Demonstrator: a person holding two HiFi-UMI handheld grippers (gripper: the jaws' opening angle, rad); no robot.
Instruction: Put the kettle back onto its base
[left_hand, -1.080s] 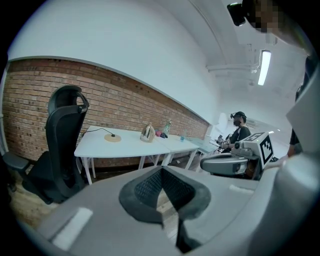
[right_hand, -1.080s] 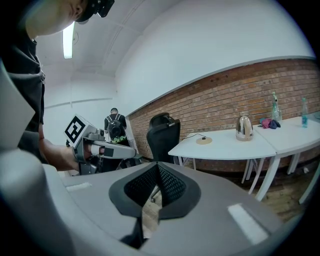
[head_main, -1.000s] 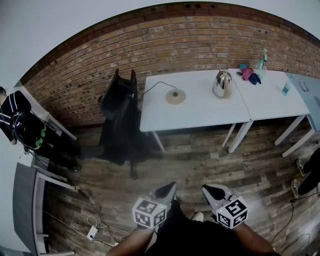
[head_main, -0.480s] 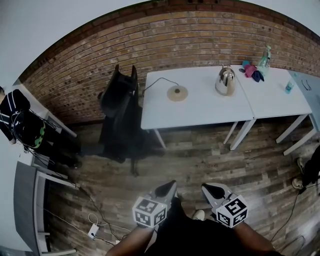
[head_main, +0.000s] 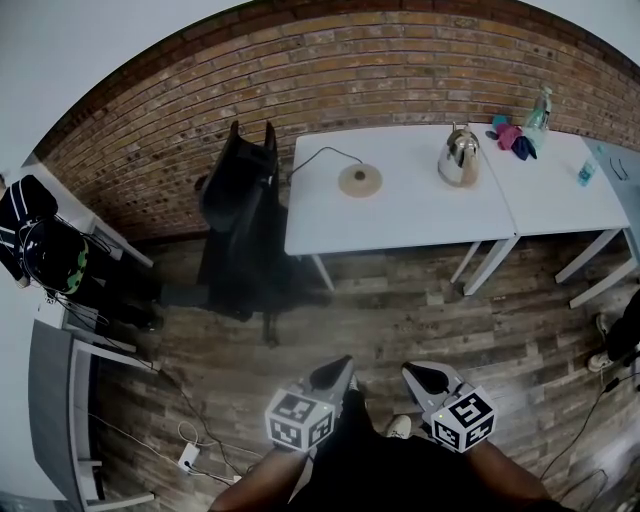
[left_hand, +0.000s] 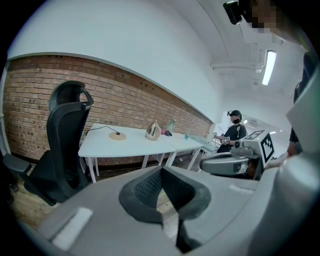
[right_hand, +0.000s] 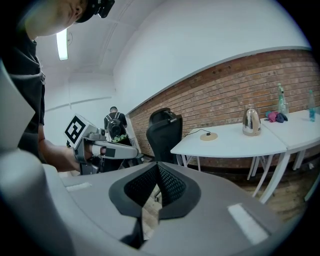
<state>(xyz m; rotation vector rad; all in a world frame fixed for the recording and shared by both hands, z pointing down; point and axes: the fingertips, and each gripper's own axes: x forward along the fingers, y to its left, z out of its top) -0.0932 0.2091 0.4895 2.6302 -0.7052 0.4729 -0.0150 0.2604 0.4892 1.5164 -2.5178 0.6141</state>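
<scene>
Hovering closed, left tongs and right tongs are well short of the kettle.

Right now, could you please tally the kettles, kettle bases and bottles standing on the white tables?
Kettle: 1
Kettle base: 1
Bottles: 2, a tall bottle and a small bottle
Total: 4

Along the brick wall: two white counters, one kettle, one round base, two bottles, one black chair.
</scene>
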